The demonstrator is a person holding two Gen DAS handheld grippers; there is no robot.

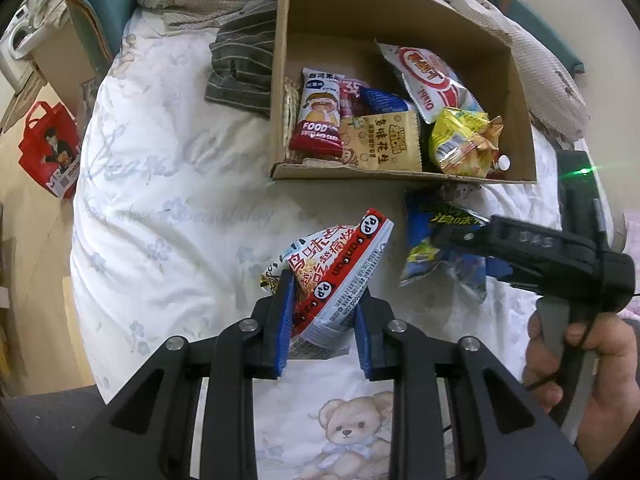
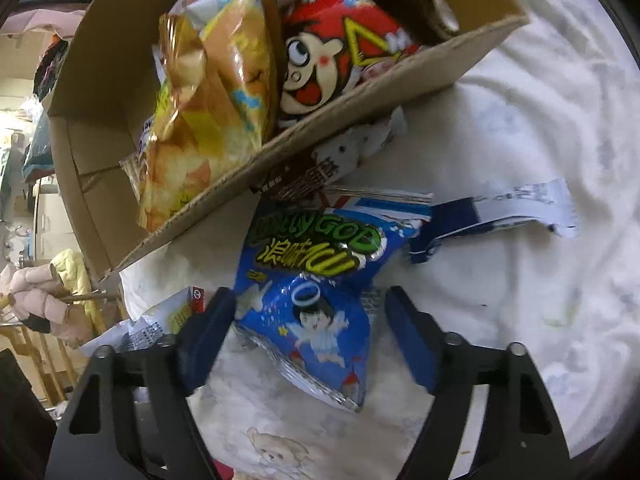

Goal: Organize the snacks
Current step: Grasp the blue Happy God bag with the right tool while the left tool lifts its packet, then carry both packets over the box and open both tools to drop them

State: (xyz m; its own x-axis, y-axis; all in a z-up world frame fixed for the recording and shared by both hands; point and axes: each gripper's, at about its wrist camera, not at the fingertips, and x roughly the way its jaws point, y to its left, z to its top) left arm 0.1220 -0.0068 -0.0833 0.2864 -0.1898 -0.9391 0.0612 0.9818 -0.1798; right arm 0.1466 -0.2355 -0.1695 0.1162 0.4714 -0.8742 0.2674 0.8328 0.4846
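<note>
left tongs (image 1: 324, 312): clamped on red-white snack packet (image 1: 340, 276), lifted off bed (image 1: 168, 216)
right tongs (image 2: 308, 332): open, straddling blue snack bag (image 2: 316, 292), not gripping
step: collecting loose snacks
next: pinch bag, carry both into cardboard box (image 1: 404, 176)

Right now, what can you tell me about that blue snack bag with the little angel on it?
The blue snack bag is a glossy, crinkled foil pouch with green and yellow lettering and a cartoon angel under a halo. It lies on the white bedsheet just in front of the cardboard box, its top end near the box wall. The right hand-held gripper straddles it with jaws apart: the left pad is at its edge, the right pad clear of it.
</note>
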